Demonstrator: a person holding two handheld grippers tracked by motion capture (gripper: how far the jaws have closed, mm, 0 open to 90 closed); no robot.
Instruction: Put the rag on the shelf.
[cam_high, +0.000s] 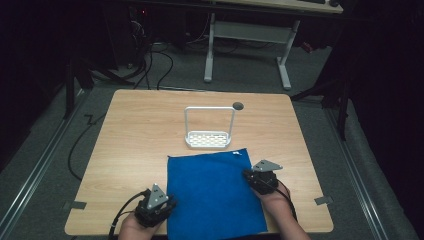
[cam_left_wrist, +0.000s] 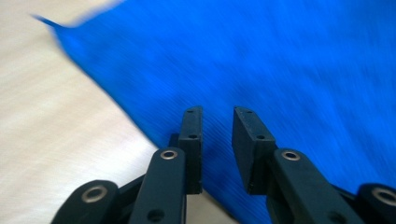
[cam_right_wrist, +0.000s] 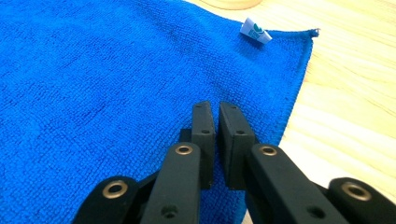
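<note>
Blue cloth (cam_high: 215, 195) lies flat at the table's (cam_high: 130, 145) near edge, between our hands. Left gripper (cam_left_wrist: 217, 140) at its left edge, right gripper (cam_right_wrist: 215, 140) at its right edge, both slightly parted with nothing pinched: we judge the spread finished. White rack (cam_high: 209, 131) stands just beyond the cloth; nothing obstructs.

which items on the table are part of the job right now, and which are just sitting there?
In the job:
- blue cloth, spread flat at the near edge
- left gripper, at the cloth's left edge, jaws apart, nothing pinched
- right gripper, at the cloth's right edge, narrow gap between the jaws

Just lying about:
- white rack, beyond the cloth, untouched
- wooden table itself
</note>
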